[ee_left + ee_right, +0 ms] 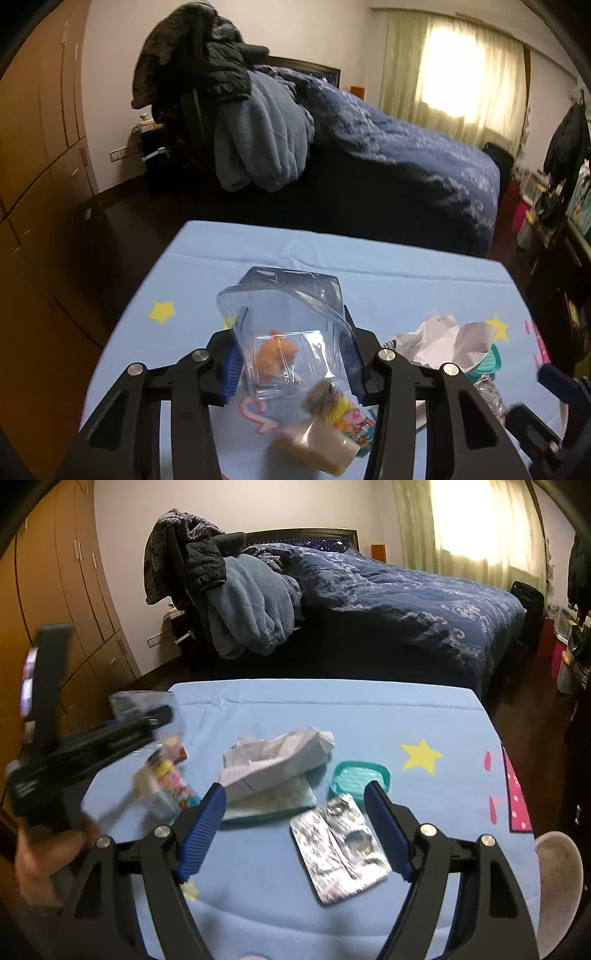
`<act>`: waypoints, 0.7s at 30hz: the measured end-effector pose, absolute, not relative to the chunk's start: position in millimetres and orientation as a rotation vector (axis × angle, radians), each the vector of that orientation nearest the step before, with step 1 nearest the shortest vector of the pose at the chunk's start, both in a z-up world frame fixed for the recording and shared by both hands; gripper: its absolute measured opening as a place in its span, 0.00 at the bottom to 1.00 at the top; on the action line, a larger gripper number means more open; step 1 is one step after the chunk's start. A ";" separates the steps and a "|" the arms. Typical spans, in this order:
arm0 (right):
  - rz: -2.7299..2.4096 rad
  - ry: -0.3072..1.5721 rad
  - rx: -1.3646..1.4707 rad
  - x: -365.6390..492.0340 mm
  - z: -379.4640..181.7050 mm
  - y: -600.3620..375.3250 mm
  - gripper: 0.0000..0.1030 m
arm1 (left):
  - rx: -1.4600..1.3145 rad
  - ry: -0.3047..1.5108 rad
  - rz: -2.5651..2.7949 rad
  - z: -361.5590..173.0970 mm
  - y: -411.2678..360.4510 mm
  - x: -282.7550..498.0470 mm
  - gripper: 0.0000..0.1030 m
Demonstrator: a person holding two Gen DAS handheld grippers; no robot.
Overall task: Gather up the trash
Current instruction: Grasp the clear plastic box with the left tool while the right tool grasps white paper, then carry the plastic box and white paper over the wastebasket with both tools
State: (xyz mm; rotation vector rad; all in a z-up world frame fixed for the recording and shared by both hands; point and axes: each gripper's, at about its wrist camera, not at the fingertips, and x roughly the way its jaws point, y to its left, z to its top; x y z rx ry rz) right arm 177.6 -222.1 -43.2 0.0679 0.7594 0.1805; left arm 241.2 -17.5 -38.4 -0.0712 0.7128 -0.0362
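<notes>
My left gripper (293,354) is shut on a clear zip bag (284,325) held upright above the blue table (207,280); an orange scrap (275,354) lies inside. Below it lies a small colourful bottle with a cream wrapper (332,432), also in the right wrist view (166,786). My right gripper (295,819) is open, low over the table, its jaws either side of a silver foil blister pack (340,847). Crumpled white paper (280,760), a flat packet (273,797) under it and a teal lid (360,781) lie beyond. The left gripper (147,720) shows at the left.
A bed with a dark blue duvet (406,590) stands beyond the table, with jackets and a blue blanket (243,609) piled on a chair. Wooden wardrobes (74,590) line the left wall. A white bowl rim (557,878) sits at the table's right edge.
</notes>
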 end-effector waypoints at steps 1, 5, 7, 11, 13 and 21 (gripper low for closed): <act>0.182 0.760 0.068 181.4 -43.8 -219.3 0.75 | -0.078 0.708 -0.035 -35.8 -13.9 240.7 0.45; 0.176 0.776 0.075 198.8 -50.9 -212.1 0.75 | -0.106 0.679 -0.026 -23.0 5.2 232.6 0.45; 0.176 0.798 0.093 209.3 -56.8 -210.4 0.75 | -0.108 0.668 -0.018 -19.7 11.8 228.8 0.46; 0.173 0.834 0.135 227.6 -68.7 -209.5 0.75 | -0.111 0.657 -0.001 -17.5 23.4 220.5 0.47; 0.166 0.849 0.149 237.6 -73.9 -208.6 0.75 | -0.115 0.660 -0.002 -18.6 26.3 218.0 0.47; 0.184 0.885 0.151 251.2 -84.2 -197.1 0.26 | -0.109 0.676 -0.024 -25.7 26.7 211.4 0.48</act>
